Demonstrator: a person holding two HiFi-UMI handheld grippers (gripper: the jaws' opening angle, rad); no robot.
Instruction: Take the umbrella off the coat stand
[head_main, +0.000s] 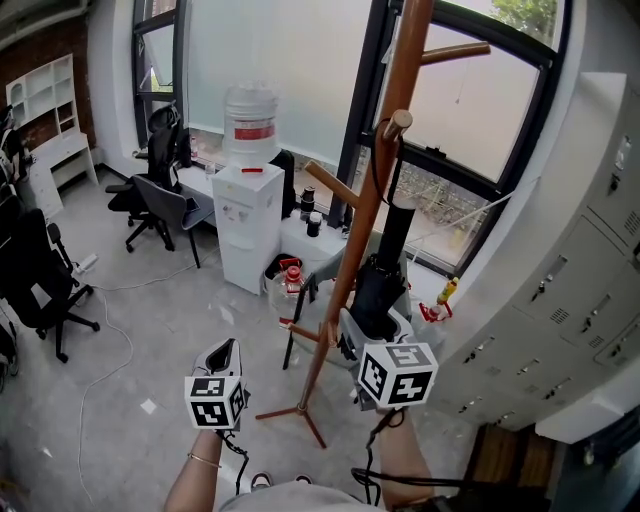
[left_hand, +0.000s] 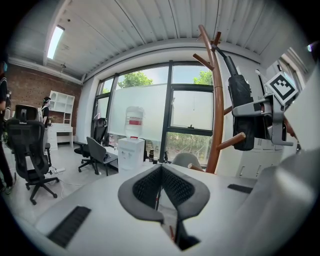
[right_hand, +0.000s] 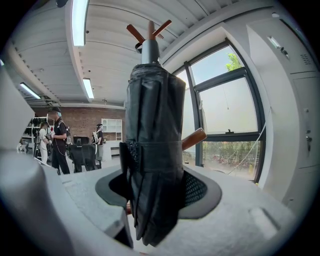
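A tall brown wooden coat stand (head_main: 375, 200) rises in front of me, between my two grippers. A folded black umbrella (head_main: 385, 270) hangs upright on its right side, its cord looped over a peg (head_main: 398, 122). My right gripper (head_main: 372, 322) is shut on the umbrella's lower part. In the right gripper view the umbrella (right_hand: 152, 140) fills the gap between the pads, with a peg (right_hand: 194, 138) behind it. My left gripper (head_main: 228, 347) hangs left of the stand, shut and holding nothing (left_hand: 161, 167). The left gripper view shows the stand (left_hand: 217, 100) and the held umbrella (left_hand: 240, 100).
A white water dispenser (head_main: 247, 200) stands behind the stand by the window. Black office chairs (head_main: 160, 200) are at the left. Grey lockers (head_main: 570, 300) line the right side close to the umbrella. People (right_hand: 59, 145) stand far off in the room.
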